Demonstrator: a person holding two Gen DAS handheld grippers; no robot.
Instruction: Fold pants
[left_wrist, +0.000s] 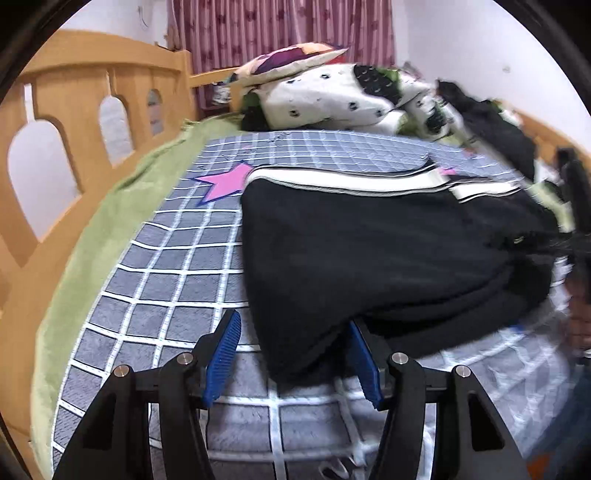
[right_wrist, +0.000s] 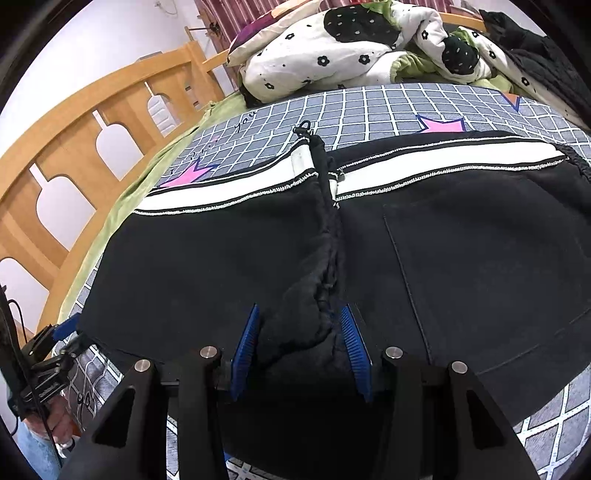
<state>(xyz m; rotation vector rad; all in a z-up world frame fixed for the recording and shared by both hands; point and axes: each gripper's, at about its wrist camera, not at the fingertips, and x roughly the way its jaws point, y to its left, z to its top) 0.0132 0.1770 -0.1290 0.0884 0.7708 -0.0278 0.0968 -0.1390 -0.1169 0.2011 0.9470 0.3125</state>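
Black pants (right_wrist: 424, 240) with white side stripe spread on the checked bed cover (left_wrist: 166, 258), left tool (left_wrist: 291, 354) wide at a pant corner, right tool (right_wrist: 301, 350) wide around bunched crotch fabric

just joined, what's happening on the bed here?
A person with a gripper in each hand is folding black pants with a white side stripe, spread on a grey checked blanket on a wooden-railed bed. The left gripper is open, with an edge of the pants lying between its fingers. The right gripper is also open, straddling the bunched crotch seam at the near edge. Neither has closed on the fabric. A rumpled flowered quilt sits at the far end.
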